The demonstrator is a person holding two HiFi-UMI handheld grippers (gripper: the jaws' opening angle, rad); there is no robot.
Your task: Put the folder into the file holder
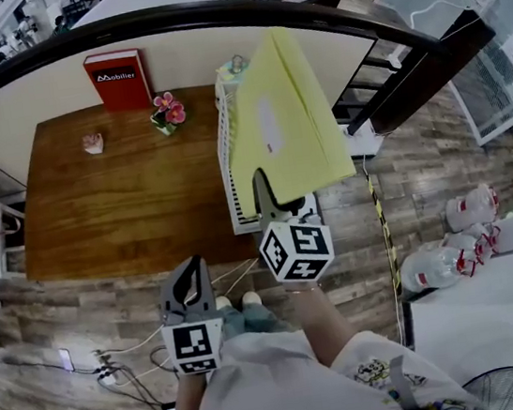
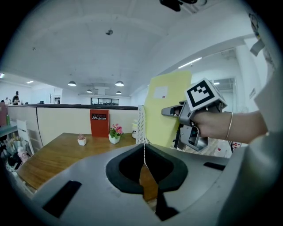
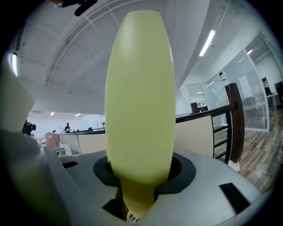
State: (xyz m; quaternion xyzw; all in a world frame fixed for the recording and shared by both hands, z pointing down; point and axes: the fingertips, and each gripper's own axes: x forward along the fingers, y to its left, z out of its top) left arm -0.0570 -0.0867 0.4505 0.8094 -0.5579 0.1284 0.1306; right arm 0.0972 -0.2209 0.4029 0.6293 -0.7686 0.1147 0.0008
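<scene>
A yellow folder [image 1: 287,119] stands on edge in the air, tilted, with my right gripper [image 1: 262,189] shut on its near lower corner. It hangs over the white perforated file holder [image 1: 231,170] at the right end of the wooden table [image 1: 114,200]. In the right gripper view the folder [image 3: 141,97] fills the middle between the jaws. The left gripper view shows the folder [image 2: 166,114] just right of the file holder [image 2: 141,126]. My left gripper [image 1: 188,289] hangs low, short of the table's near edge; its jaws meet with nothing between them.
On the table's far side stand a red box [image 1: 118,79], a pot of pink flowers [image 1: 166,114] and a small white pot [image 1: 92,143]. A dark curved railing [image 1: 403,36] runs behind and to the right. Cables [image 1: 117,361] lie on the floor, and plastic bags [image 1: 452,248] sit at right.
</scene>
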